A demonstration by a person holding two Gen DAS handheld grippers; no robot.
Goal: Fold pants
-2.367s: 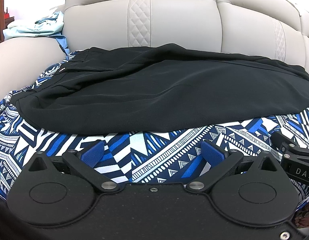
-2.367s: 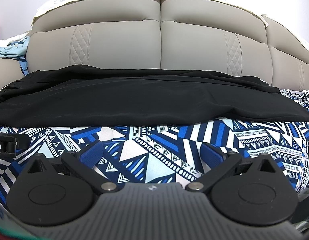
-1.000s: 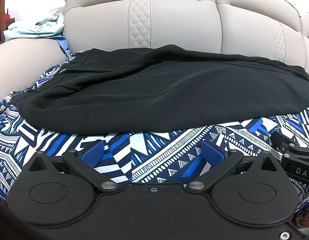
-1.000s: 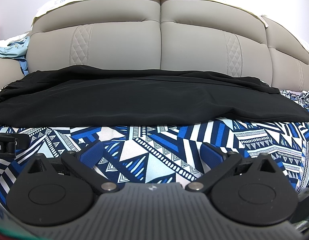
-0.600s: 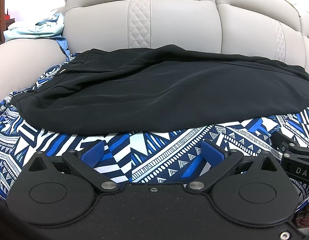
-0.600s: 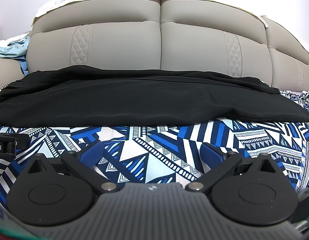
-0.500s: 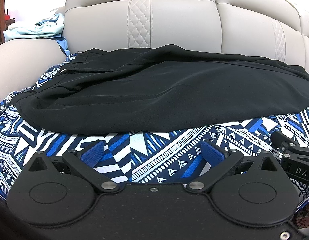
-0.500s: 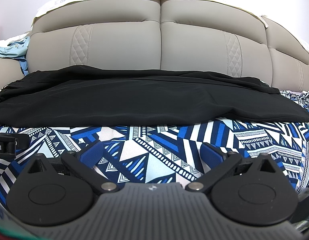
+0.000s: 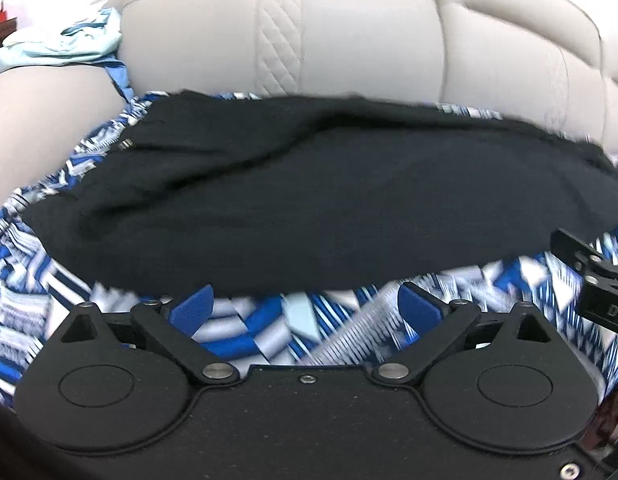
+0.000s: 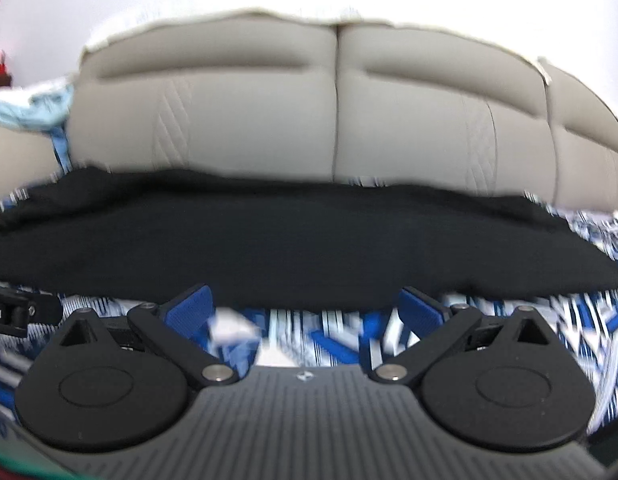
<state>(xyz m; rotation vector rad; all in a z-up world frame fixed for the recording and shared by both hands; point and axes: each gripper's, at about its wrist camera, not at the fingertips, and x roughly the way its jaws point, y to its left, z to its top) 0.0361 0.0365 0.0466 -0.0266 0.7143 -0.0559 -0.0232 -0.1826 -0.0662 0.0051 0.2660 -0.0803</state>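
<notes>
Black pants [image 9: 309,200] lie spread lengthwise on the patterned sofa cover [image 9: 293,332], apparently unfolded. Left gripper [image 9: 305,308] and right gripper [image 10: 305,304], jaws spread and empty, sit just short of the near hem. All folds remain.

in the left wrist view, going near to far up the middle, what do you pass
left gripper, open → blue patterned cover → black pants → grey sofa backrest

A grey padded sofa [image 10: 337,120] covered by a blue-and-white patterned cloth [image 9: 25,304], with black pants [image 9: 329,200] spread flat on it.
</notes>
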